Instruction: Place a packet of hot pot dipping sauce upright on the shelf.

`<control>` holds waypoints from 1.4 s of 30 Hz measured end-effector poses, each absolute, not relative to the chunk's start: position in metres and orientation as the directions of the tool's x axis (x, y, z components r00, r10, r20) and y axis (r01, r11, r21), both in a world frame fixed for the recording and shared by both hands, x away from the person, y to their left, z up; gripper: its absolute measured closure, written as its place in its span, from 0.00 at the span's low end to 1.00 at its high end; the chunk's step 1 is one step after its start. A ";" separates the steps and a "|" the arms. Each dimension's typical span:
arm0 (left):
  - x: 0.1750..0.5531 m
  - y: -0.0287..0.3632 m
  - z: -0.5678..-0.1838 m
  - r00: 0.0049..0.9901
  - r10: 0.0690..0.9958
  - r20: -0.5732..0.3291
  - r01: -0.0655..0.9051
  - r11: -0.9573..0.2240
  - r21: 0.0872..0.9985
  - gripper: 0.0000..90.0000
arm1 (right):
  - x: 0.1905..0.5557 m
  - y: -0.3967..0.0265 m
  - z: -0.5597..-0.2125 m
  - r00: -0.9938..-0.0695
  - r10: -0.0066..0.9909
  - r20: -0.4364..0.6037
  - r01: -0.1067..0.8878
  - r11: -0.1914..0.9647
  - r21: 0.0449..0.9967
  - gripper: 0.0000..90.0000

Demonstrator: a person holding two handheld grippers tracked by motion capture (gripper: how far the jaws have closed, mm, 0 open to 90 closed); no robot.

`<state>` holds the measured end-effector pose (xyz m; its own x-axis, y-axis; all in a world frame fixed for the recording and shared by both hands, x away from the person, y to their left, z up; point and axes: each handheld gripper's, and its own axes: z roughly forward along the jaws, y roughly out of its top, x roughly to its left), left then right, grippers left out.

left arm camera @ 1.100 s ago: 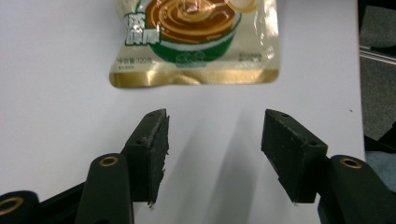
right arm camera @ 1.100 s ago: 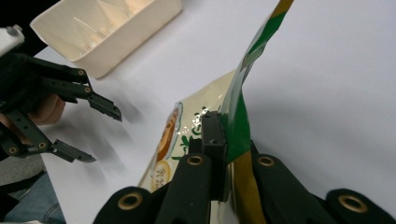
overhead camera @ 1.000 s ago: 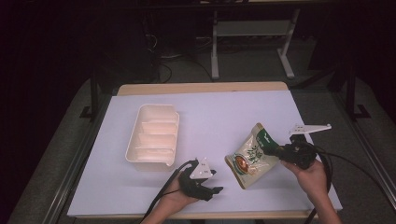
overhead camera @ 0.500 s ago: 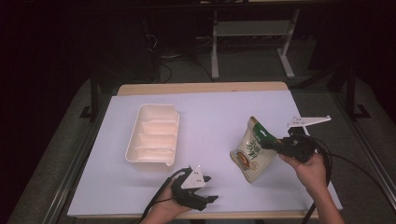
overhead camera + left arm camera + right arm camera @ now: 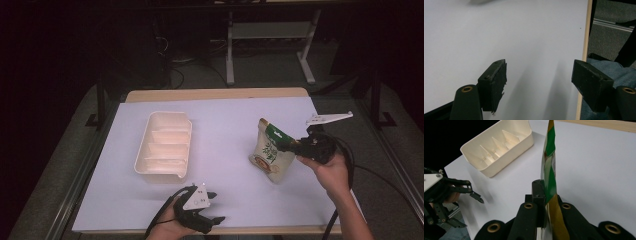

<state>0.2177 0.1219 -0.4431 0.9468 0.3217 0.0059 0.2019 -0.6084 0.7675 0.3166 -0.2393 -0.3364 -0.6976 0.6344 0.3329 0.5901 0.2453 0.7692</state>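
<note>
Right gripper [image 5: 287, 146]: jaws pressed together on the green top edge of the snack pouch [image 5: 269, 152], pinching it edge-on. In the right gripper view the pouch [image 5: 549, 167] rises straight up from between the fingers [image 5: 537, 192], thin side toward the camera. In the high view it hangs just left of the fingertips, body tilted, bottom corner at or just above the white table cover [image 5: 230, 125] (contact not resolvable).

Left gripper [image 5: 214, 206]: jaws spread wide, nothing between them. It sits at the near table edge, well apart from the pouch. In the left gripper view the fingers [image 5: 494, 83] frame bare white surface and the table's wooden edge.

Divided tray [image 5: 164, 145]: cream, compartments apparently empty, lying beyond the left gripper's fingertips and well to the left of the right gripper's. From the right gripper view the tray [image 5: 499, 145] is ahead and to the left of the pinched pouch.

Step in hand, as judged: pouch lifted and in carry, likely toward the tray.

Next move calls for: carrying the pouch leftward over the tray wall, lining its thin edge up with a slot between dividers, lowering, then releasing. The left gripper is free to steady the tray (light plastic, may slide).
</note>
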 end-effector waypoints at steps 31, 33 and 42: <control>0.215 0.127 -0.443 0.951 0.310 0.007 0.186 -0.590 0.786 0.25 | 0.360 -0.170 -0.294 -0.806 0.498 0.321 0.517 0.327 0.791 0.99; 0.215 0.127 -0.443 0.951 0.310 0.006 0.187 -0.589 0.786 0.25 | 0.362 -0.168 -0.293 -0.807 0.496 0.321 0.516 0.327 0.791 0.99; 0.217 0.130 -0.443 0.948 0.317 0.003 0.191 -0.579 0.793 0.25 | 0.375 -0.144 -0.287 -0.825 0.462 0.327 0.505 0.339 0.794 0.99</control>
<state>0.2172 0.1302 -0.4431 0.9485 0.3169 0.0030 0.1909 -0.5788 0.7928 0.3754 -0.1438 -0.2874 -0.8245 0.4616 0.3273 0.5048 0.3388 0.7940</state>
